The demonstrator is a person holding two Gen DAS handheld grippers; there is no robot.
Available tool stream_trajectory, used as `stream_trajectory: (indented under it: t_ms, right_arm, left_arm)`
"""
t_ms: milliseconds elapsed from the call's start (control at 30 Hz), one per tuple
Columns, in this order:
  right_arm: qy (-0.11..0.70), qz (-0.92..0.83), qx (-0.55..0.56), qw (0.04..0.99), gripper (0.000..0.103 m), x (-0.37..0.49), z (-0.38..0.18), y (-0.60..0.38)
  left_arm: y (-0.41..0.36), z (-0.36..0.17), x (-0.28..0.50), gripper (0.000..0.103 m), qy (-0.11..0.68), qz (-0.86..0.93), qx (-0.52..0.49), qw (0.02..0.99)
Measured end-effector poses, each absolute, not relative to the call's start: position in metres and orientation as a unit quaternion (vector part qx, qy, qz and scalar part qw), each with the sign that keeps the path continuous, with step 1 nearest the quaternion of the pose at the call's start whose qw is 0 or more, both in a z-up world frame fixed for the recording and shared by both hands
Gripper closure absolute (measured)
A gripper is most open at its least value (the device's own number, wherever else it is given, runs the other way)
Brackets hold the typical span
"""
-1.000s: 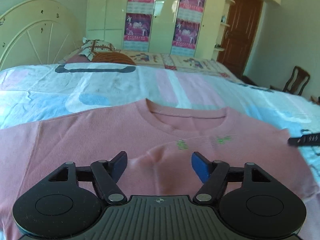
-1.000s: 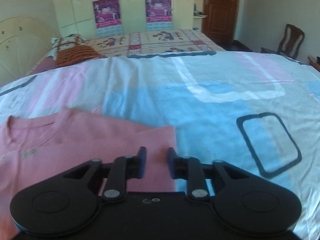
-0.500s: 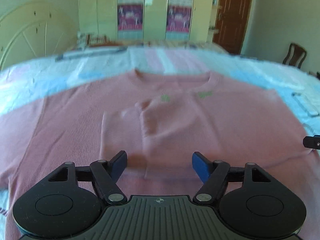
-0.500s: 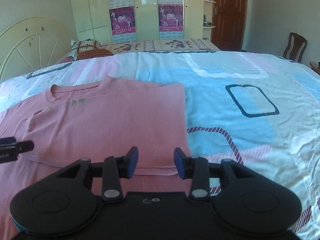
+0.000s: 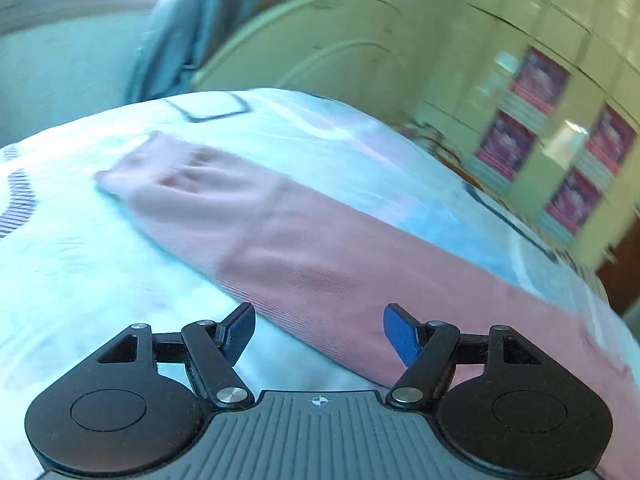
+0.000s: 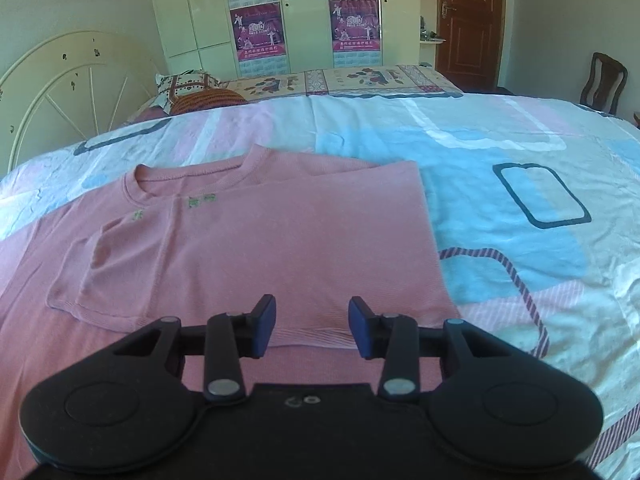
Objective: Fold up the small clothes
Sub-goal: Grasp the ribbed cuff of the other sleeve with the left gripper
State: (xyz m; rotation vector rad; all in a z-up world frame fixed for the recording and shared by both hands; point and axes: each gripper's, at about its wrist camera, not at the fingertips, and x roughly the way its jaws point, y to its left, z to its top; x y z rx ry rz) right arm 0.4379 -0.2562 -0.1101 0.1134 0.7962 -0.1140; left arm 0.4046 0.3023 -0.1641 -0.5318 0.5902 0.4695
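Observation:
A pink long-sleeved top (image 6: 256,248) lies flat on the bed, neck toward the headboard. Its right side and sleeve are folded in over the chest, leaving a straight right edge. My right gripper (image 6: 312,326) is open and empty, just above the folded layer's lower edge. In the blurred left wrist view the top's left sleeve (image 5: 248,216) stretches out flat across the bed toward the upper left. My left gripper (image 5: 320,334) is open and empty, hovering over the sleeve's near edge, close to where it joins the body.
The bed sheet (image 6: 520,216) has blue, pink and white patches. A cream headboard (image 6: 68,80) stands at the left, with pillows (image 6: 192,90) behind the top. Wardrobes with posters (image 6: 304,20), a brown door (image 6: 468,24) and a wooden chair (image 6: 604,80) line the far side.
My left gripper has swung left from the chest to the outstretched left sleeve. My right gripper let go of the folded side, opened wider and drew back toward the hem.

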Motion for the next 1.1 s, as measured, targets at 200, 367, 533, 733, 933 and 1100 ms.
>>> stream_trajectory:
  t_ms: [200,367,533,733,933,1100]
  right_arm:
    - [0.377,-0.058,0.059,0.922,0.065,0.449,-0.106,-0.231]
    - [0.377,-0.053,0.076,0.921,0.074,0.457,-0.102,-0.209]
    - [0.371,-0.052,0.058,0.926,0.074,0.461,-0.092,-0.188]
    - [0.370,-0.064,0.060,0.925,0.074,0.461,-0.088,-0.191]
    - [0.371,-0.074,0.073,0.923,0.073,0.457,-0.089,-0.202]
    - [0.362,-0.069,0.082,0.926,0.073,0.454,-0.085,-0.208]
  left_arm:
    - [0.409,-0.197,0.388,0.048,0.247,0.277,-0.377,0.848]
    - [0.436,-0.209,0.405,0.050,0.225,0.269,-0.396,0.849]
    - [0.454,-0.215,0.416,0.084,0.203,0.274,-0.426,0.838]
    - [0.452,-0.208,0.428,0.092,0.205,0.250,-0.416,0.850]
    - [0.354,-0.154,0.475,0.092,0.193,0.103,-0.335,0.917]
    - [0.244,-0.132,0.517,0.092,0.225,-0.007,-0.292,0.929]
